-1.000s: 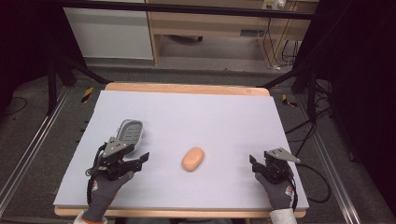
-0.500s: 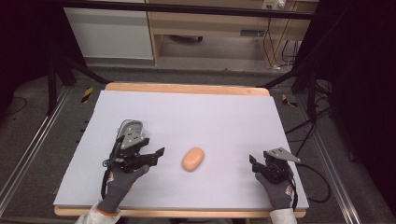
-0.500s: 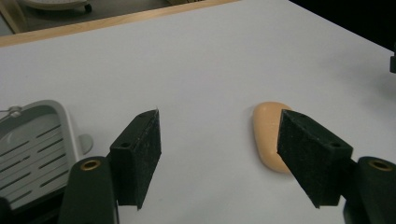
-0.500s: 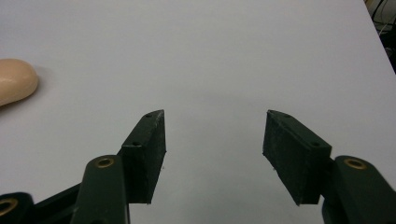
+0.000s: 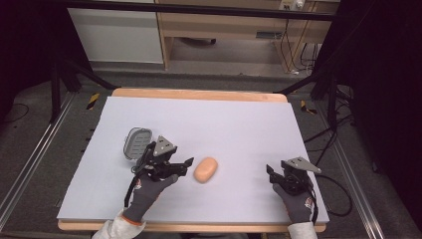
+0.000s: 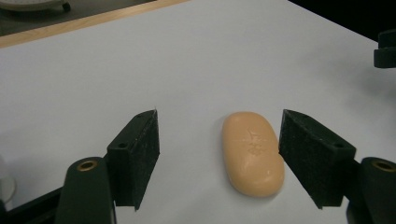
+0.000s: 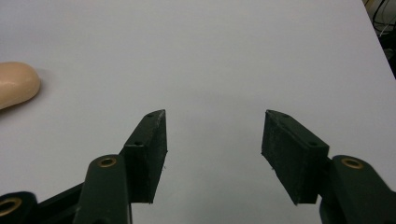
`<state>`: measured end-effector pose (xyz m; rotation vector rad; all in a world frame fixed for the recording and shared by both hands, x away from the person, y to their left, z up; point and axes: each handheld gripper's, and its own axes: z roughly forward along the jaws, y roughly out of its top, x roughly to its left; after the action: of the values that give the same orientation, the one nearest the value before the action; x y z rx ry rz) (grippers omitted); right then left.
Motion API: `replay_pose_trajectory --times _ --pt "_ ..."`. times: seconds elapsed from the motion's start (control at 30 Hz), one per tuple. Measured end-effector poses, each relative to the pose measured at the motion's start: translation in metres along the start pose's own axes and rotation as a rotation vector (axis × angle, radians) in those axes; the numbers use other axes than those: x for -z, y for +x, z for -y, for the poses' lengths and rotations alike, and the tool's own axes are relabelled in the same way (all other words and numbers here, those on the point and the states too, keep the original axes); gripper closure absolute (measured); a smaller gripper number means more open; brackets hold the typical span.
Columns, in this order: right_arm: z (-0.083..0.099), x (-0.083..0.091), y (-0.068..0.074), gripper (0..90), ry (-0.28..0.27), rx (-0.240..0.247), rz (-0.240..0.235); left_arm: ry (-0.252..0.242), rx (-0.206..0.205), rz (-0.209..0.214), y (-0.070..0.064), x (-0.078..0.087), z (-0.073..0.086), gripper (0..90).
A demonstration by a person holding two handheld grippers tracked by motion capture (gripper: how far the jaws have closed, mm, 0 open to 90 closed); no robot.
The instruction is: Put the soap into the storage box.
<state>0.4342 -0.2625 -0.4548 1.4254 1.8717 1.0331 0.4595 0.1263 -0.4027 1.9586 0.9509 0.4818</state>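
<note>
1. At the table's near edge, the right gripper [image 5: 272,175] rests with jaws spread, nothing between them.
2. Just beyond, the left gripper [image 6: 219,154] has its jaws spread around the peach soap bar [image 6: 252,152], not touching it.
3. Farther left, a grey soap dish [image 5: 137,142] is partly hidden behind the left gripper.

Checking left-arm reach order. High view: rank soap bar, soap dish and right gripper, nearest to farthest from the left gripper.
From the left gripper:
1. Soap bar, just beyond its open jaws, table centre.
2. Soap dish, behind the gripper, on its far left side.
3. Right gripper, across the table, near the right edge.
</note>
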Motion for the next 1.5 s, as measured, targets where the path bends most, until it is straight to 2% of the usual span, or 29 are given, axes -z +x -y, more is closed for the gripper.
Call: replay_pose_trajectory --times 0.47,0.7,1.07,1.5 --pt "0.000 -0.001 0.000 41.1 0.007 0.002 -0.004 0.055 -0.040 0.007 -0.018 -0.027 -0.003 27.8" --pt "0.000 -0.001 0.000 41.6 0.012 0.004 -0.010 0.105 -0.056 0.006 -0.026 -0.046 -0.001 27.0" --pt "0.000 -0.002 0.001 42.2 0.018 0.010 -0.014 0.168 -0.077 0.001 -0.031 -0.065 0.001 26.0" --pt "0.000 -0.003 -0.001 42.3 0.025 0.003 -0.020 0.238 -0.087 0.018 -0.038 -0.085 0.006 23.6"
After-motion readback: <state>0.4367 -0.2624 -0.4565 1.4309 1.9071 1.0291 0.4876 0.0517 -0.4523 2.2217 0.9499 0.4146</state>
